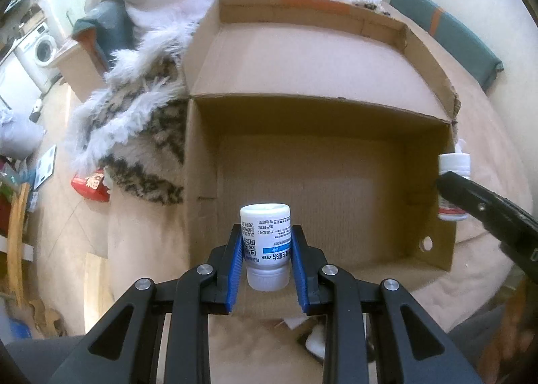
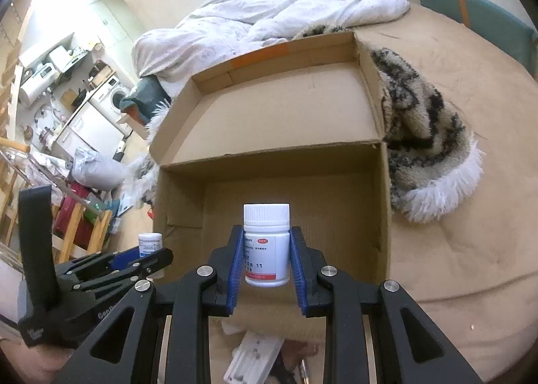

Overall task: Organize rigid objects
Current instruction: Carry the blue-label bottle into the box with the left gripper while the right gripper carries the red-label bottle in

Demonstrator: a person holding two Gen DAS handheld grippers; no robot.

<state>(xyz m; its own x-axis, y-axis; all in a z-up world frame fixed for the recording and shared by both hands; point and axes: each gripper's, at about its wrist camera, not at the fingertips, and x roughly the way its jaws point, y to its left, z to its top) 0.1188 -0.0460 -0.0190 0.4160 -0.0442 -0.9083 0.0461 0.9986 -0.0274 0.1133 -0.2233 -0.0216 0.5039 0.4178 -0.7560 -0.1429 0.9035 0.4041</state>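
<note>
Handling: both bottles look like small rigid plastic, light, smooth-sided, so likely a bit slippery; my guess is a mid-body pinch on the label band holds best, not on the cap.
Left grip: my left gripper [image 1: 266, 249] is clamped on the blue-label bottle [image 1: 265, 243], blue pads [image 1: 237, 259] flat on its sides, jaws narrow.
Right grip: my right gripper [image 2: 266, 251] is clamped on the red-label bottle [image 2: 266, 246], same mid-body pinch.
Left bottle look: white, inverted in my jaws, cap toward me, base outward, blue stripe, printed text and QR code.
Right bottle look: white, upright, ribbed cap on top, red band near base, red oval mark.
Location: both held in air over the near edge of the open cardboard box [image 1: 336, 162], box sits on a beige bed [image 2: 454, 249].
Box: no items visible inside, lid flap folded back.
Risk: judged low, squeeze too hard could pop a bottle out.
</note>
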